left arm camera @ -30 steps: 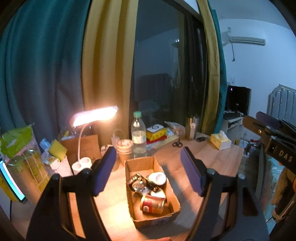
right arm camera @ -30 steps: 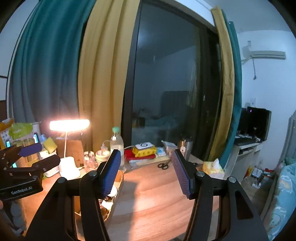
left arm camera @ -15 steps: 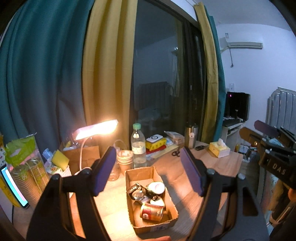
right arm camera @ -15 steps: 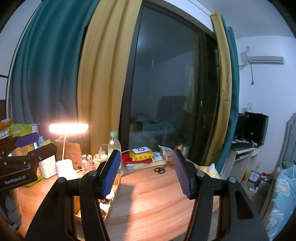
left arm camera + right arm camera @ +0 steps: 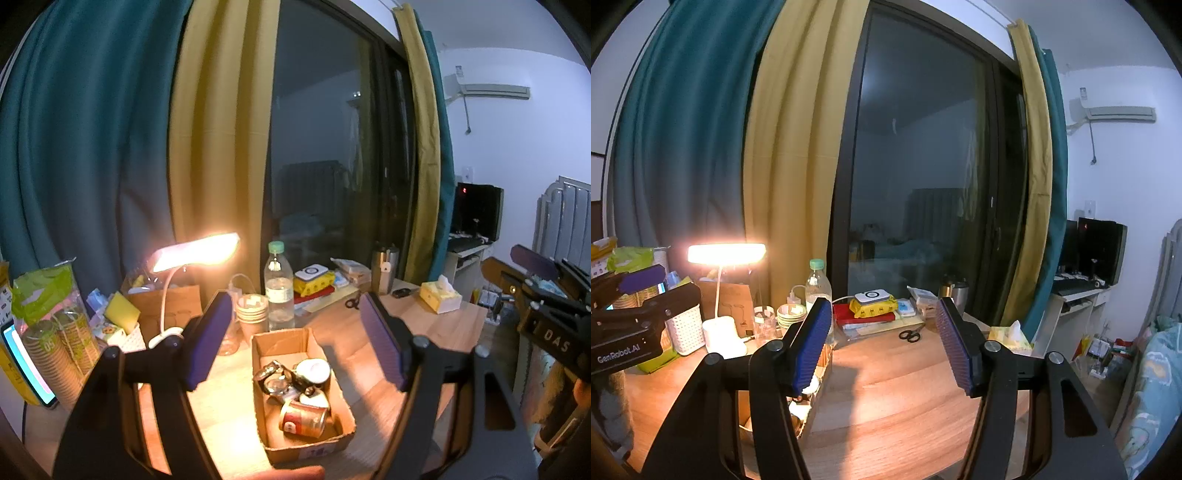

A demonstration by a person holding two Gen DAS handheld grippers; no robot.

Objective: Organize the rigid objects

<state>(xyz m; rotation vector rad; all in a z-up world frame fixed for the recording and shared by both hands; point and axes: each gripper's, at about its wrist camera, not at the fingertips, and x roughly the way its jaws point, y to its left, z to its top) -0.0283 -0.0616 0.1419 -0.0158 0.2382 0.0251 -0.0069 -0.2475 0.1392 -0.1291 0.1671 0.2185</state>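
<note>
An open cardboard box [image 5: 347, 410] lies on the wooden desk in the left wrist view. Inside it are a red can [image 5: 303, 424] on its side, a white round lid [image 5: 313, 371] and a tangle of watches [image 5: 277, 380]. My left gripper [image 5: 295, 350] hovers above the box, open, nothing between its blue pads. My right gripper [image 5: 882, 347] is also open and empty, held over bare desk to the right of the box [image 5: 812, 410], whose edge shows behind its left finger. Each gripper appears at the side of the other's view.
A lit desk lamp [image 5: 195, 251], a water bottle [image 5: 279, 286], stacked paper cups [image 5: 253, 312], a white basket [image 5: 685, 328], books with a yellow pack [image 5: 873, 308], scissors [image 5: 909, 335], a steel tumbler [image 5: 384, 271] and a tissue box [image 5: 439, 297] crowd the desk's far side.
The left wrist view has tilted up a little, so the box and the lamp sit lower in it. Both grippers stay open. The right gripper has kept still.
</note>
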